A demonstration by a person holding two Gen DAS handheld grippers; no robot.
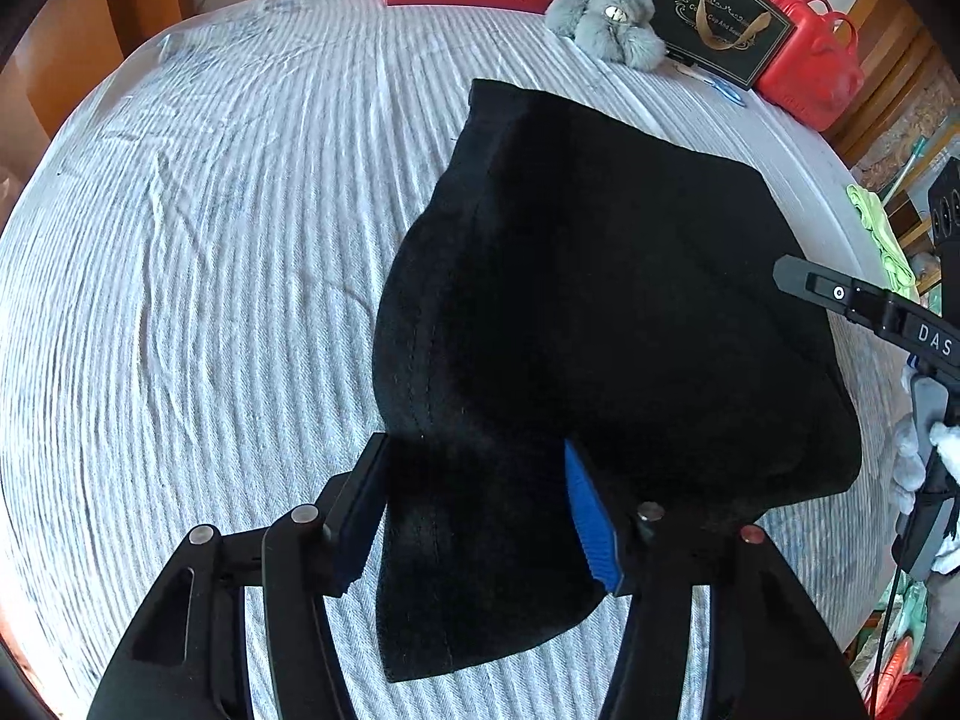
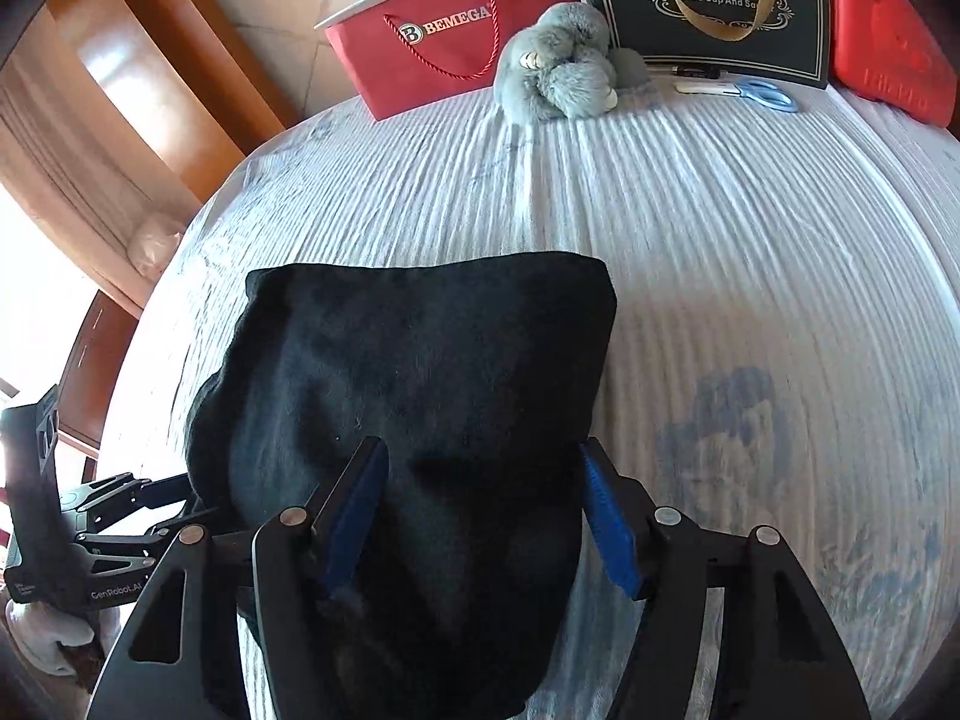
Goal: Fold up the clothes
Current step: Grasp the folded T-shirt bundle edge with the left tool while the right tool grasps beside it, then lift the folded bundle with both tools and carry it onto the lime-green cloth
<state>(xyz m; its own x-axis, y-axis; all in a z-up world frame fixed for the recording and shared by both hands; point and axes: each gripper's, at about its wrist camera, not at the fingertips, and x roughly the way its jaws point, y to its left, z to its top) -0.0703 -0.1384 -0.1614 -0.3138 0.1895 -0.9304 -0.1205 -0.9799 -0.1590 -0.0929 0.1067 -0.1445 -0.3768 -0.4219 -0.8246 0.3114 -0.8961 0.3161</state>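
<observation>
A black garment [image 1: 600, 300] lies folded on the striped white bedspread [image 1: 210, 240]. It also shows in the right wrist view [image 2: 420, 372]. My left gripper [image 1: 474, 480] is open, its blue-padded fingers [image 1: 591, 516] standing either side of the garment's near left edge, with cloth between them. My right gripper [image 2: 486, 492] is open too, its fingers [image 2: 606, 516] wide apart over the garment's near right part. The right gripper's side shows in the left wrist view [image 1: 870, 306]. The left gripper's body shows in the right wrist view [image 2: 108, 534].
At the far edge of the bed stand a red BEMEGA bag [image 2: 444, 42], a grey plush toy [image 2: 558, 66], a black gift bag [image 2: 714, 6], blue scissors [image 2: 762, 93] and a red container [image 1: 810, 72]. Wooden furniture [image 2: 120, 90] stands to the left.
</observation>
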